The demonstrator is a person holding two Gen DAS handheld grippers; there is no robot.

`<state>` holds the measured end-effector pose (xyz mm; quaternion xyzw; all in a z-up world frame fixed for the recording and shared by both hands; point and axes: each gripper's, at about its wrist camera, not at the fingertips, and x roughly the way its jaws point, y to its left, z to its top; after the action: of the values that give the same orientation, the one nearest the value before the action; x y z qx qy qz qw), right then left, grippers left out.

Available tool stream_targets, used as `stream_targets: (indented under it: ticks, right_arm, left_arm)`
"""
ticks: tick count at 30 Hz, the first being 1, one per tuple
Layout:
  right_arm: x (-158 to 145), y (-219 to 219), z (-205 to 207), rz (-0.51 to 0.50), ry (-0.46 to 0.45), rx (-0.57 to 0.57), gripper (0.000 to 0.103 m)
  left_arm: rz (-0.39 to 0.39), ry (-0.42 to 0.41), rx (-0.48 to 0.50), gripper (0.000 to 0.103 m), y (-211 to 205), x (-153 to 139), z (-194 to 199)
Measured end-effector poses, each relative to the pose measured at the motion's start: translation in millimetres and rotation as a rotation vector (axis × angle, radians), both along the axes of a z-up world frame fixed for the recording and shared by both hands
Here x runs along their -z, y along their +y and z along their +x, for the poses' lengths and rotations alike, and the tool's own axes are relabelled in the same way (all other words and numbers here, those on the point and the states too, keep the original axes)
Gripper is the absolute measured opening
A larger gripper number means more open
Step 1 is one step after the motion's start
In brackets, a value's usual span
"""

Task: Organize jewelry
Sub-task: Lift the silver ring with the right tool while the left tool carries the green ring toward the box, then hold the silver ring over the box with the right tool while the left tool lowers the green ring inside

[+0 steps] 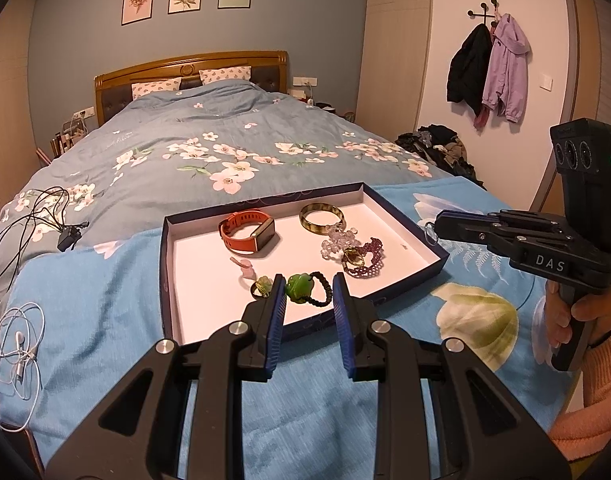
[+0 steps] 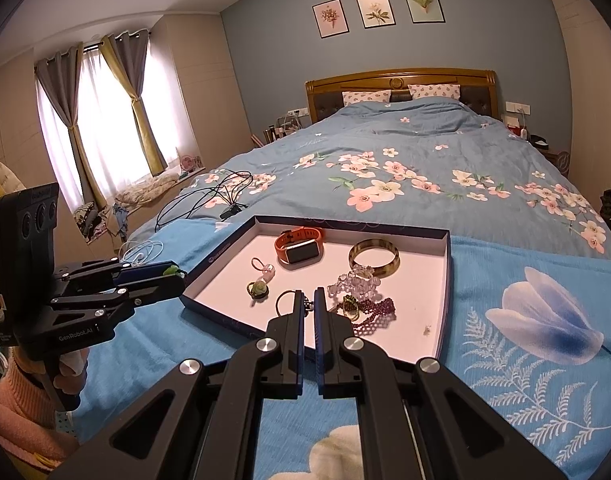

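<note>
Left gripper grasps green pendant; right gripper pinches wire ring above tray; watch, bangle beyond.

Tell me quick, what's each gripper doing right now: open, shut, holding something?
Left gripper: closed on the green pendant with its black cord.
Right gripper: closed, pinching a thin wire hoop.

Left hand-held gripper: black linkage arms, silver pivot screws, ribbed blue pads. Right hand-held gripper: same black frame, blue-edged fingers, white "DAS" lettering on side, black camera block, three round lenses, green light. Person's sleeves: fuzzy peach-pink knit.
</note>
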<state>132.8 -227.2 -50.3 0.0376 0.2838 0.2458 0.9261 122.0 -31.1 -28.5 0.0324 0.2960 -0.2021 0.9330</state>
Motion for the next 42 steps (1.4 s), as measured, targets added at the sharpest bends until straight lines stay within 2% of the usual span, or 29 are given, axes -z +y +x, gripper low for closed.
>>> stream_targets:
  ticks: [42]
  right_arm:
    - [0.7,-2.1,20.4,0.003,0.010,0.003,0.003]
  left_arm:
    - [0.025,-0.018,-0.019,0.024,0.6,-2.9,19.7]
